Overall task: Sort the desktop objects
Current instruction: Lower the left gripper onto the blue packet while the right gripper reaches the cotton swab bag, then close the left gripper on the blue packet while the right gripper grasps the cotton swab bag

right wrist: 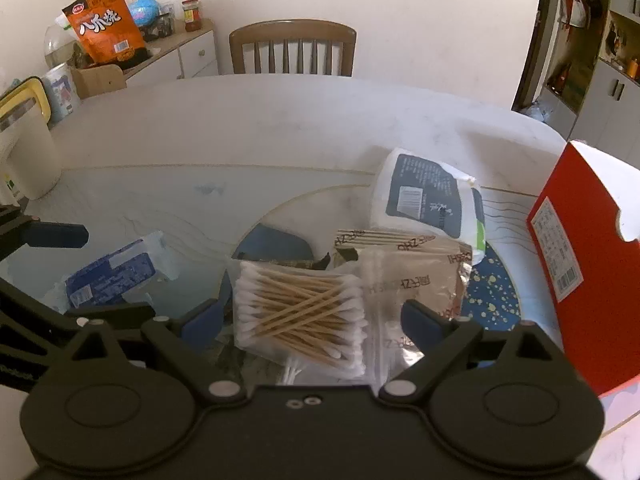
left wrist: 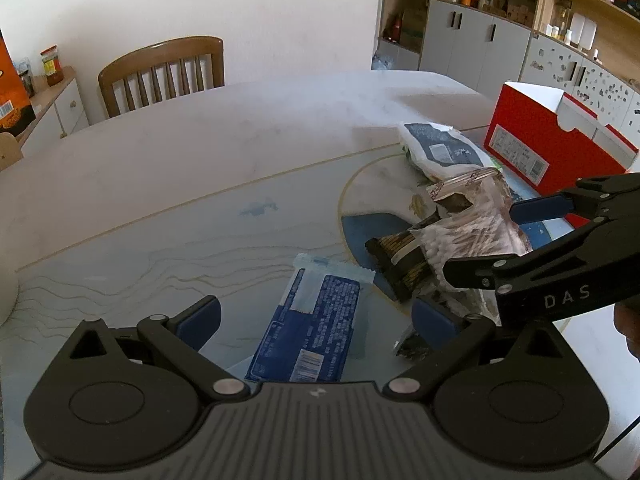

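Note:
My left gripper (left wrist: 317,318) is open and low over the table, its blue pads on either side of a blue packet (left wrist: 316,332) lying flat. That blue packet (right wrist: 112,276) shows at the left of the right wrist view. My right gripper (right wrist: 314,320) is open as well, with a clear bag of cotton swabs (right wrist: 300,312) between its fingers. From the left wrist view, the right gripper (left wrist: 482,240) straddles the swab bag (left wrist: 468,236). The swabs rest on a silver foil packet (right wrist: 420,276) and a dark snack wrapper (left wrist: 400,264).
A white pack with a dark blue label (right wrist: 424,196) lies behind the pile. A red open box (right wrist: 580,260) stands at the right. A white jug (right wrist: 24,156) stands at the left table edge. A wooden chair (right wrist: 292,48) is at the far side.

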